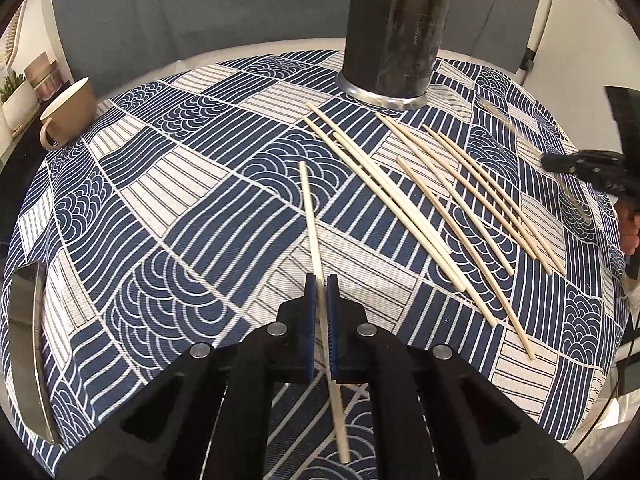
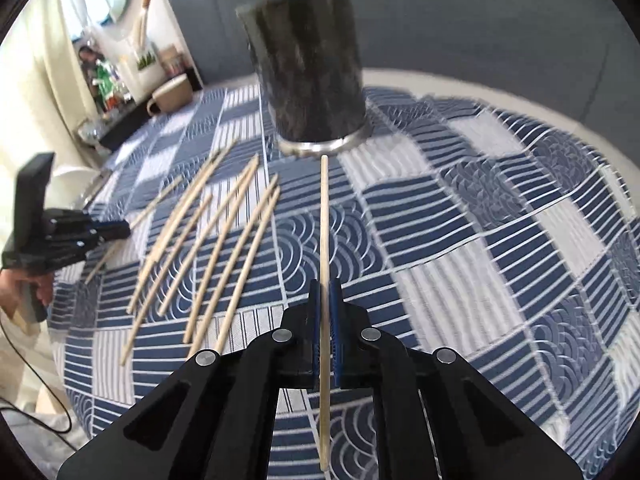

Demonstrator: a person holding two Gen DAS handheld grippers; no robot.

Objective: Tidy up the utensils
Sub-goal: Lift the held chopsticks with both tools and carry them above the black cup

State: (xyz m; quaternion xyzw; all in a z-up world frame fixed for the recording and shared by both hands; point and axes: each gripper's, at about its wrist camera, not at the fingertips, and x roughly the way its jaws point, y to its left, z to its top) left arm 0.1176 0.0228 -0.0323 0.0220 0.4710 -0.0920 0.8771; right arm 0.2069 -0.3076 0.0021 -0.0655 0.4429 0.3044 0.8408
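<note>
Each gripper holds one wooden chopstick. My left gripper point(image 1: 320, 280) is shut on a chopstick point(image 1: 310, 216) that points forward over the table. My right gripper point(image 2: 326, 284) is shut on another chopstick point(image 2: 325, 220), whose tip points at the base of the dark cylindrical holder point(image 2: 310, 76). The holder also shows in the left wrist view point(image 1: 394, 32), at the table's far side. Several loose chopsticks point(image 1: 440, 204) lie on the patterned cloth between the two grippers; they also show in the right wrist view point(image 2: 212, 248). The left gripper point(image 2: 116, 230) shows at the left of the right wrist view.
A blue-and-white patterned tablecloth point(image 1: 180, 200) covers the round table. A beige mug point(image 1: 68, 110) stands at the far left edge and also shows in the right wrist view point(image 2: 172, 94). A shelf with small items point(image 2: 108, 80) stands beyond the table. A metal object point(image 1: 28, 352) lies at the left edge.
</note>
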